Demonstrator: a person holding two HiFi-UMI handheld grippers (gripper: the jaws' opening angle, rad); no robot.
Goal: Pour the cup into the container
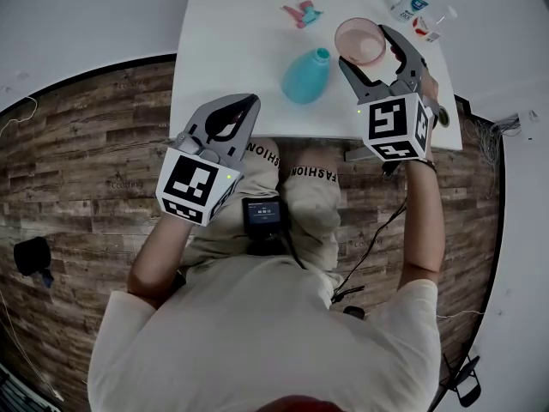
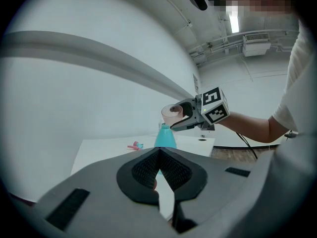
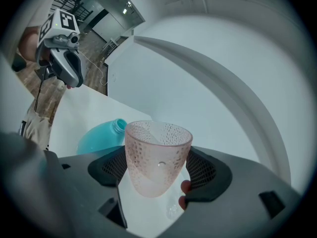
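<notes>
A pink dimpled see-through cup [image 1: 356, 37] sits between the pads of my right gripper [image 1: 367, 48], which is shut on it above the white table [image 1: 232, 41]. In the right gripper view the cup [image 3: 157, 155] stands upright in the right gripper [image 3: 158, 171], with the teal narrow-necked container [image 3: 99, 135] just behind and left of it. The container [image 1: 306, 75] stands on the table left of the cup. My left gripper [image 1: 240, 114] is shut and empty at the table's near edge. From the left gripper [image 2: 159, 165], the cup [image 2: 172, 112] hangs above the container [image 2: 163, 135].
A small pink and teal item [image 1: 300, 13] lies at the table's back. A small bottle [image 1: 410, 4] and a white tube [image 1: 433, 26] lie at the back right corner. Wooden floor [image 1: 86, 161] surrounds the table. A dark device [image 1: 262, 215] rests on the person's lap.
</notes>
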